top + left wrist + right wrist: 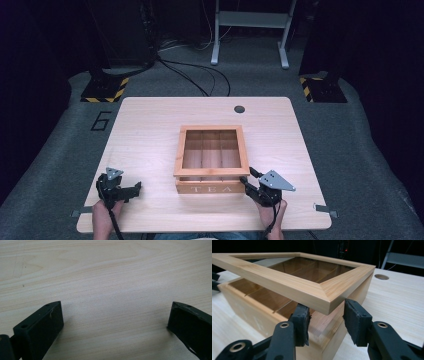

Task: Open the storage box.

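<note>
- While the tea box [211, 159] sits mid-surface toward the near edge, its glass-windowed lid [294, 282] is propped partly up at the near right corner.
- Right tool [325, 320]: jaws apart, straddling that box corner under the lid edge, pads not pressing on it.
- Left tool [115, 322]: jaws wide apart over bare surface [150, 130], near left, well apart from box.

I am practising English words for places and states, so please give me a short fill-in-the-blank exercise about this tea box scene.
1. The word printed on the front of the wooden box is ____.
2. The box's lid has a ____ pane.
3. The right gripper has its jaws under the lid's ____.
4. The left gripper has nothing but the bare ____ between its jaws.

Missing words: TEA; glass; corner; table
</note>
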`<state>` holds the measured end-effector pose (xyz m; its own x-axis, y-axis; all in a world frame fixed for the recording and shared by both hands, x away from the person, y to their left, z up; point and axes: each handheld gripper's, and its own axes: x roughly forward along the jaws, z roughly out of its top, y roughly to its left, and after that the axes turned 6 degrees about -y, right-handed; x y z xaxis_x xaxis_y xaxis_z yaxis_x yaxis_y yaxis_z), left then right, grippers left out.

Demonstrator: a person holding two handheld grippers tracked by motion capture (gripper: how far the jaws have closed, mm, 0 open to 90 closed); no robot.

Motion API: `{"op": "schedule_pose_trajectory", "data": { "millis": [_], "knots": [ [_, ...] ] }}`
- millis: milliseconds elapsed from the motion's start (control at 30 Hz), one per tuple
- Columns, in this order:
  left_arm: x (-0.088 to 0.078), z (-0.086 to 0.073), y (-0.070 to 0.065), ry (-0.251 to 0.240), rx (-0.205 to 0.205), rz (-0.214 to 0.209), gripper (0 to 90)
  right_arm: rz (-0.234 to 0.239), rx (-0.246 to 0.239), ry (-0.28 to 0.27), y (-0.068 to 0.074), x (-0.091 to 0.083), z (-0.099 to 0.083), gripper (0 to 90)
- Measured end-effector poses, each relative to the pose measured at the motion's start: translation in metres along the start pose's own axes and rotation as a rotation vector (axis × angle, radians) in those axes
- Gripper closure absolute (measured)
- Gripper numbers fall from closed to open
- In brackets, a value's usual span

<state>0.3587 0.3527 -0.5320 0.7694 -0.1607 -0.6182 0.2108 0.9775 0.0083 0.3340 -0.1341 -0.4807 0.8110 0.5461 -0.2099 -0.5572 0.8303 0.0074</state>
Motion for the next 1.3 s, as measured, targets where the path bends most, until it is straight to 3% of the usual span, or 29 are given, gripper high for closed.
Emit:
{"op": "schedule_pose_trajectory", "data": {
  "millis": [967, 1300],
  "knots": [
    [0.001, 0.000, -0.001, -0.008, -0.008, 0.002, 0.0, -0.057, 0.014, -0.148, -0.007, 0.016, 0.032, 54.8],
    [0.001, 0.000, -0.001, -0.008, -0.008, 0.002, 0.0, -0.058, 0.046, -0.154, -0.012, 0.018, 0.044, 56.7]
  ]
}}
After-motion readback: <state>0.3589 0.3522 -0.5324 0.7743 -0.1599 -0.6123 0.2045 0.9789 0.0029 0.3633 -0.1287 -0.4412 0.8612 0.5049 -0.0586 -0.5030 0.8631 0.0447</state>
